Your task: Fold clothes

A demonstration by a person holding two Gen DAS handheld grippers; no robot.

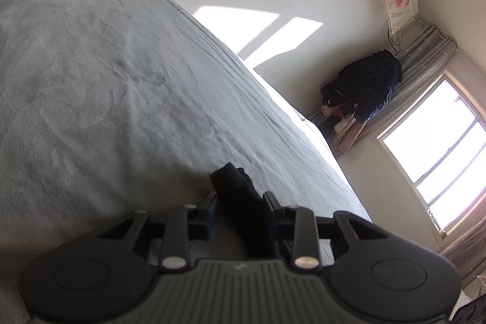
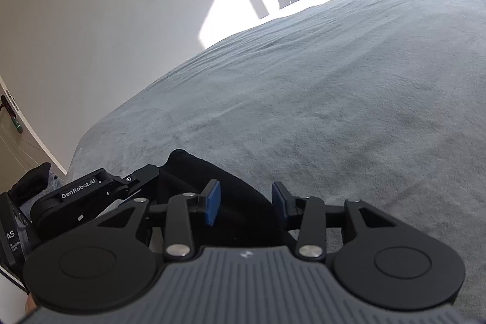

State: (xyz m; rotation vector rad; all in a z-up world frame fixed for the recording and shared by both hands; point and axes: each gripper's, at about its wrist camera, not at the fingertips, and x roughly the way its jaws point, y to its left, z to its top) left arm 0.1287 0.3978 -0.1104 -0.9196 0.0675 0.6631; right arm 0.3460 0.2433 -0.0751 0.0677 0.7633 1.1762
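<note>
Left gripper (image 1: 240, 199) pinching bunched dark cloth (image 1: 240, 187), hanging just over grey bed cover (image 1: 106, 81). Right gripper (image 2: 246, 199) standing spread apart, blue pads (image 2: 211, 202) not pressing anything; dark cloth lying between and under them.

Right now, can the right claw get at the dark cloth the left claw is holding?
Probably yes. The dark cloth already lies between the right claw's open blue pads, with nothing blocking, and the left claw pinches it just alongside over the bed.
</note>
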